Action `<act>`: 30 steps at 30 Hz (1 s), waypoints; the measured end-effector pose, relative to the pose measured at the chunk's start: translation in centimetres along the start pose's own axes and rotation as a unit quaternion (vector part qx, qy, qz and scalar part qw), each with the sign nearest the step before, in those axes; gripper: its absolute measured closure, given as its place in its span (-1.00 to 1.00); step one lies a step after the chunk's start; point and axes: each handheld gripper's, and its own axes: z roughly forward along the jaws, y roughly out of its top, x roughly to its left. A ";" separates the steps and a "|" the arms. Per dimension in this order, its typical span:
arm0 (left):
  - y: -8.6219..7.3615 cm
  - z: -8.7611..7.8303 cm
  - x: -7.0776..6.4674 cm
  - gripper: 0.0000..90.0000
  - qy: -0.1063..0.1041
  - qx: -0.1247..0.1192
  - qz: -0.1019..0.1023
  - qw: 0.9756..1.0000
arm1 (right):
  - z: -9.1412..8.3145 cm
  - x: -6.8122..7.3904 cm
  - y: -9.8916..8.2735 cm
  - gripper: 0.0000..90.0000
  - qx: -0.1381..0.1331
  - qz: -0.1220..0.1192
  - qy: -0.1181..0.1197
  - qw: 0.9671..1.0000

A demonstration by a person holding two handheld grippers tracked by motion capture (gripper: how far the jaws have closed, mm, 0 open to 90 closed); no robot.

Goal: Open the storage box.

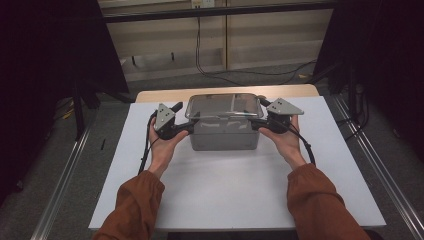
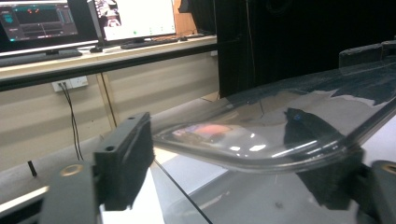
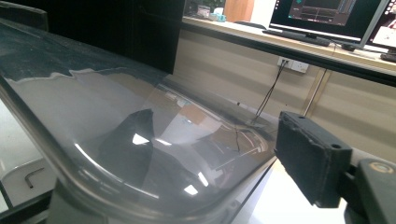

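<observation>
Item: grey box [image 1: 225,135] with clear lid [image 1: 224,106], set on the white counter [image 1: 240,190], toward its far edge and midway between its side edges.

Lid: transparent, rounded corners, glossy and reflective. It sits over the top of the box, tilted, its rim overhanging both short sides of the box.

Left gripper [image 1: 189,128]: at the left short side of the box, held in the person's left hand [image 1: 165,145], grey three-cornered plate on top. In the left gripper view the lid's edge [image 2: 280,154] lies between the two black jaws. One jaw is against the rim from below; the other stands apart from it, so the jaws are not clamped.

Right gripper [image 1: 256,124]: at the right short side of the box, held in the right hand [image 1: 287,142], with a like plate. In the right gripper view the lid [image 3: 116,140] again lies between the jaws. The visible black pad [image 3: 310,156] stands clear of the rim; the jaws are apart, not pressing.

Sleeves: rust-orange, entering from the near side of the counter.

Other: a small hex key [image 3: 31,177] lies on the counter beside the box. Monitors [image 2: 84,18] stand on a desk beyond the box.
</observation>
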 end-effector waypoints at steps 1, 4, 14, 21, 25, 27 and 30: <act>0.0 0.1 0.0 -0.38 -0.003 0.000 -0.001 1.000 | 0.0 -0.1 0.0 -0.35 -0.001 -0.001 0.001 1.000; 0.2 0.4 0.0 -0.36 -0.010 0.002 0.004 1.000 | 0.1 -0.2 0.0 -0.29 -0.003 0.001 0.002 1.000; 0.6 0.8 0.3 -0.40 -0.012 -0.005 0.001 1.000 | 1.0 -0.6 0.7 -0.26 -0.008 0.000 0.007 1.000; 1.2 1.1 0.4 -0.36 -0.011 -0.010 0.010 1.000 | 1.4 -0.9 1.4 -0.21 -0.010 -0.003 0.015 1.000; 1.3 1.4 0.7 -0.38 -0.011 -0.010 0.012 1.000 | 1.5 -1.2 1.4 -0.19 -0.016 0.006 0.016 1.000; 1.3 1.6 0.8 -0.38 -0.013 -0.005 0.013 1.000 | 1.5 -1.3 1.3 -0.19 -0.016 0.010 0.014 1.000; 1.2 2.0 0.9 -0.38 -0.013 -0.004 0.015 1.000 | 1.5 -1.5 1.3 -0.18 -0.013 0.006 0.019 1.000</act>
